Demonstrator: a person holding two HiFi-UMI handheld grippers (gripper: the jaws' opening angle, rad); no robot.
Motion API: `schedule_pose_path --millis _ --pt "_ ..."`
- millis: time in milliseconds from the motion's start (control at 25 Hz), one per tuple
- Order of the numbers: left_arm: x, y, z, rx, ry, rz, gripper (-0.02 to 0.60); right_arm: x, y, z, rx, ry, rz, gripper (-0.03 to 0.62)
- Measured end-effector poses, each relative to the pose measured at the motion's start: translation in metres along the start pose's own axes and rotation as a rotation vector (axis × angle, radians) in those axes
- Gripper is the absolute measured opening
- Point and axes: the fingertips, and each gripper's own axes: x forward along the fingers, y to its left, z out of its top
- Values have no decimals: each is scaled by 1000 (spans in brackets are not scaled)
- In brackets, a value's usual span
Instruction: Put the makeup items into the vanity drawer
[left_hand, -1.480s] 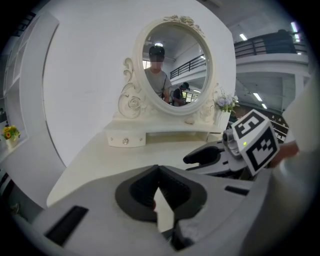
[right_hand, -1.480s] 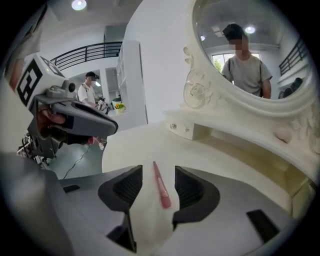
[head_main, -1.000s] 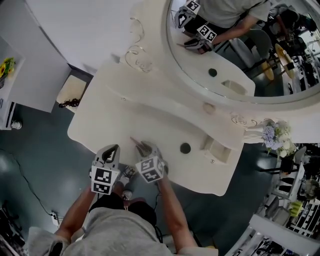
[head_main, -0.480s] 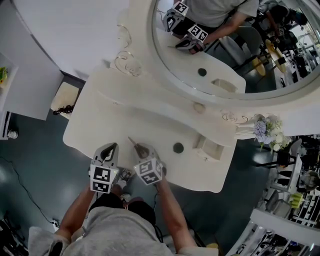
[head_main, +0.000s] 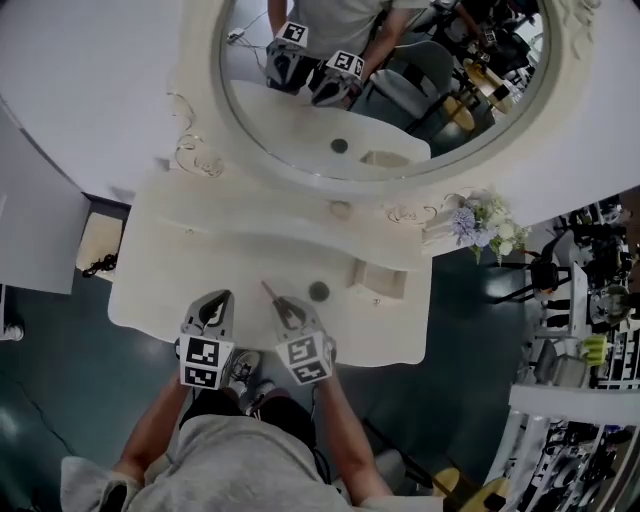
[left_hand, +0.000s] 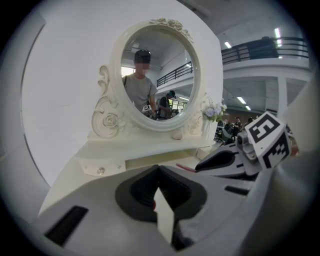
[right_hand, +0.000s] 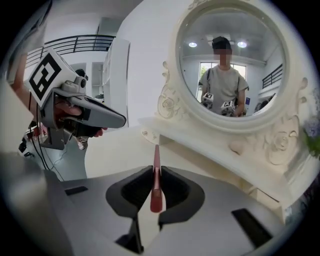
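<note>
My right gripper (head_main: 287, 305) is shut on a thin pink-red makeup stick (head_main: 268, 288) near the front edge of the cream vanity top (head_main: 200, 250). In the right gripper view the stick (right_hand: 156, 186) lies pinched between the dark pads and points at the vanity's raised shelf. My left gripper (head_main: 218, 298) hangs just left of it, jaws together and empty. A small dark round item (head_main: 319, 291) lies right of the stick. Further right a small drawer (head_main: 378, 278) stands open. In the left gripper view the right gripper (left_hand: 200, 165) shows beside my left gripper (left_hand: 158, 170).
A large oval mirror (head_main: 380, 90) in a carved cream frame rises behind the vanity top. A vase of pale flowers (head_main: 482, 224) stands at the back right. The person's shoes (head_main: 240, 368) and the dark floor show below the table's front edge.
The head camera has swung, so the vanity sits further left and more of the mirror shows. Both grippers stay at the front edge, the stick still in the right one.
</note>
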Motion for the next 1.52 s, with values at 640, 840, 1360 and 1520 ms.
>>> schedule_pose_path --millis 640,840,1360,1520 --pt "37 -117 65 168 -97 -240 2 -130 -102 -30 120 -83 -345 61" --pt "51 -153 79 191 -106 -270 2 -158 -131 -46 112 -82 -386 60" --pt "94 -210 95 165 -86 -224 2 -175 -217 -82 -34 -38 -355 60" --pt "105 -210 91 138 -67 -170 2 -160 -237 -90 -91 -13 -297 60"
